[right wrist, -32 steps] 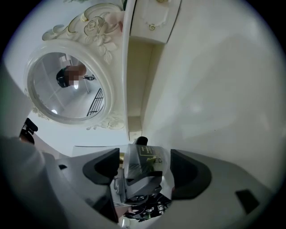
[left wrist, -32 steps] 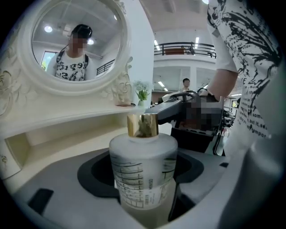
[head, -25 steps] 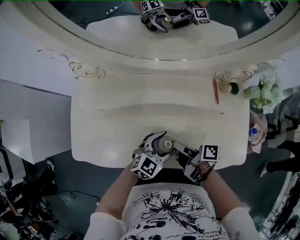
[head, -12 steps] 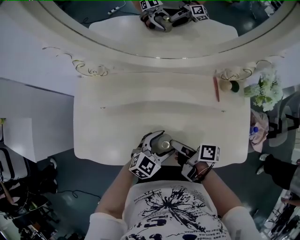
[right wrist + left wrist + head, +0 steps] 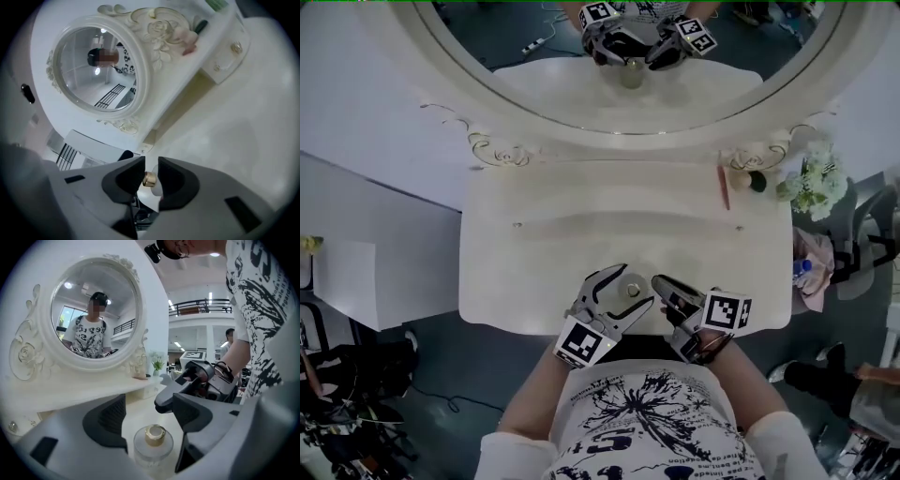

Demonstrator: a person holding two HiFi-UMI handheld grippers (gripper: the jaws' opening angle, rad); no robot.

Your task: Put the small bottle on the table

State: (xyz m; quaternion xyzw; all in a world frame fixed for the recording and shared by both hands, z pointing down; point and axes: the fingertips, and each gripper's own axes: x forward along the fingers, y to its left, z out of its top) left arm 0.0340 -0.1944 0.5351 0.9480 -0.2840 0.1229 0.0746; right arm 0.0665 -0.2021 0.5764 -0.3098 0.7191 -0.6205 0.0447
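Head view, left to right: left gripper spread wide around upright small bottle near table front edge, not pressing. Right gripper just beside, empty, lately narrowed to a slit. Far right, pink pencil and flowers.

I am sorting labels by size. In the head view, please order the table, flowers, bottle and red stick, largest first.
1. table
2. flowers
3. red stick and bottle: unsure. The stick is longer but thin, and the bottle is rounder and nearer the camera.
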